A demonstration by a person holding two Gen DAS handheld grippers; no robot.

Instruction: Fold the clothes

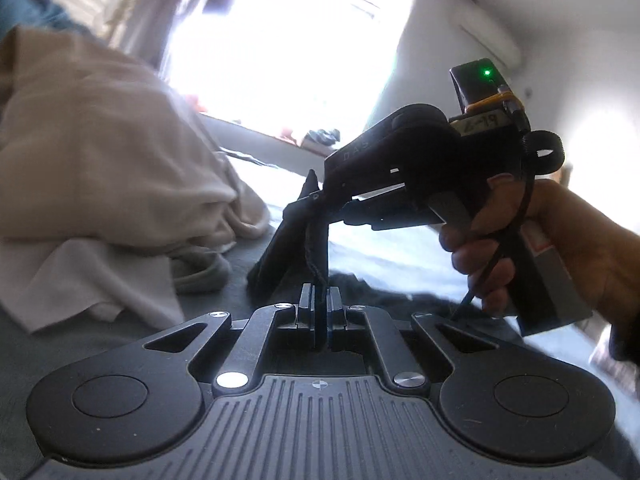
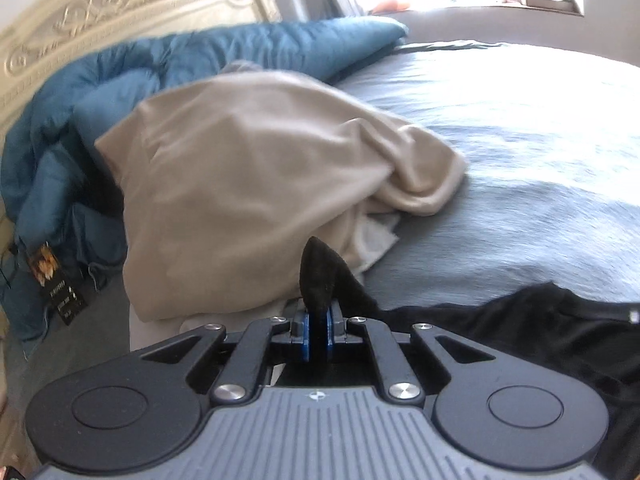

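We see our right claw (image 2: 319, 334) pinching a fold of the black cloth (image 2: 540, 332), which spreads to its right on the grey bed (image 2: 520, 184). Our left claw (image 1: 319, 312) is squeezed on a thin black bit of it too. A beige cloth (image 2: 248, 184) lies ahead.

Clothes heap (image 2: 248, 184) on bed (image 2: 520, 160), quilt (image 2: 120, 80) behind, headboard (image 2: 80, 32) beyond.
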